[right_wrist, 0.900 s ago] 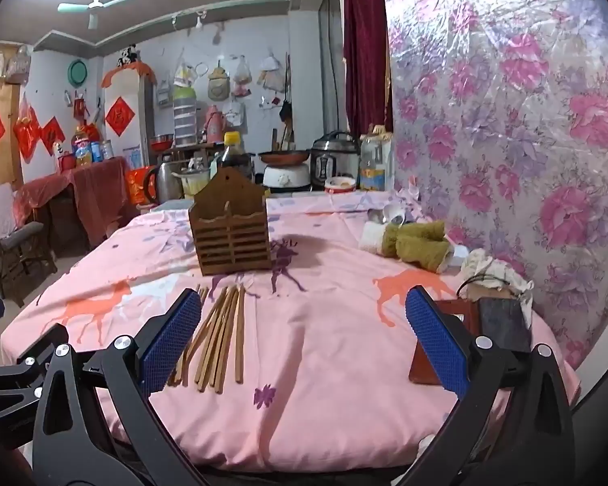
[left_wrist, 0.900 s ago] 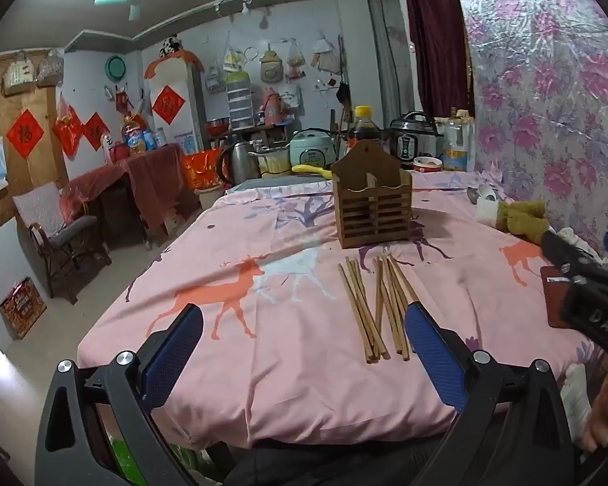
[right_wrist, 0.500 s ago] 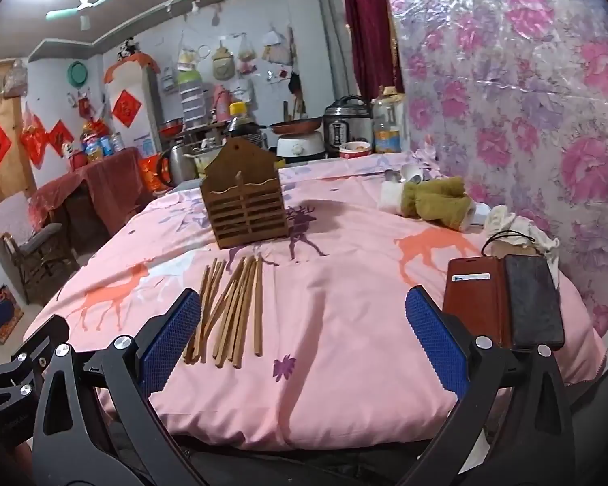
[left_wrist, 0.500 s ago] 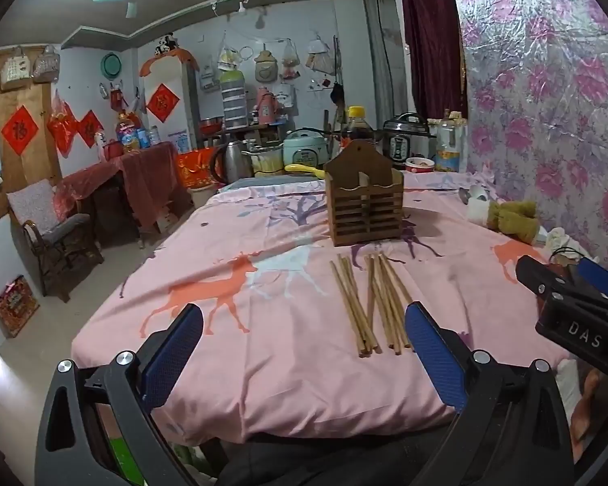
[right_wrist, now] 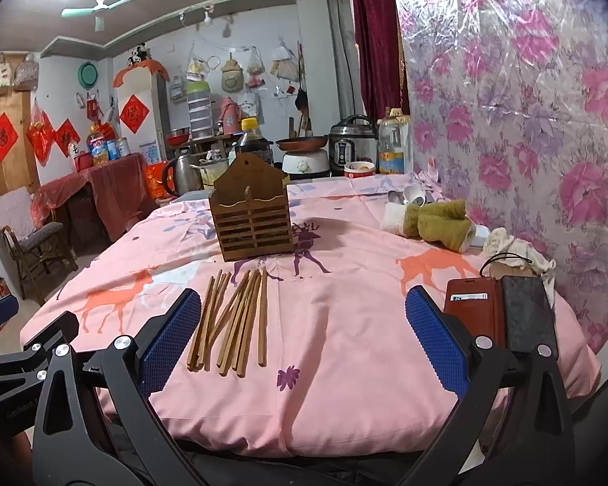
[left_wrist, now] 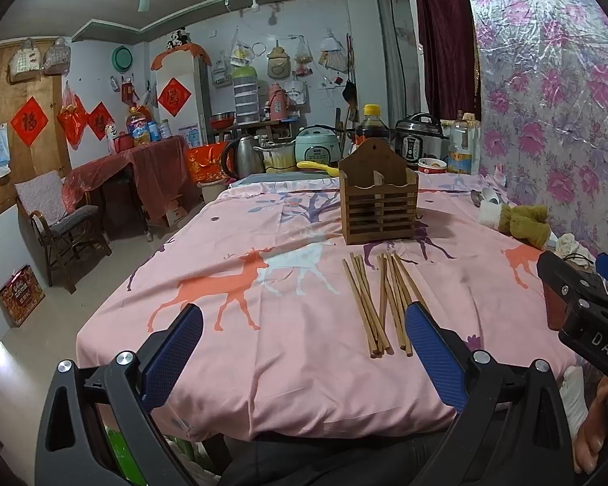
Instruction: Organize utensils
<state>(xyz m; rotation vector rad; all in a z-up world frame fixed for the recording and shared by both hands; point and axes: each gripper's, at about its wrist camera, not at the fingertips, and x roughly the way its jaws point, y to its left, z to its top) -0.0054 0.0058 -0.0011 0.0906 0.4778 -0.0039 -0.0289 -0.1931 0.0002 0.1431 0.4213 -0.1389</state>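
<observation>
**Left wrist and right wrist: both tools wide open over the bench**

Left wrist view first: the left tool (left_wrist: 302, 352) hangs above the near edge of the bench (left_wrist: 304, 384), blue pads spread as wide as they go, nothing between them. The chopsticks (left_wrist: 379, 303) lie loose on the pink deer-print cloth at about 1 o'clock from that tool, their near ends just beside its right pad. Beyond them, at 12 o'clock, the wooden utensil holder (left_wrist: 379, 212) stands upright, both compartments showing nothing inside. At 3 o'clock the right tool pokes in from the frame's edge.

Over to the right wrist view: the right tool (right_wrist: 304, 340) is fully open too, gripping nothing. The chopsticks sit at 11 o'clock, near ends beside its left pad; the holder stands behind them. At 2 o'clock lie a red wallet case (right_wrist: 472, 310) and a dark phone (right_wrist: 529, 312), touching side by side.
</observation>
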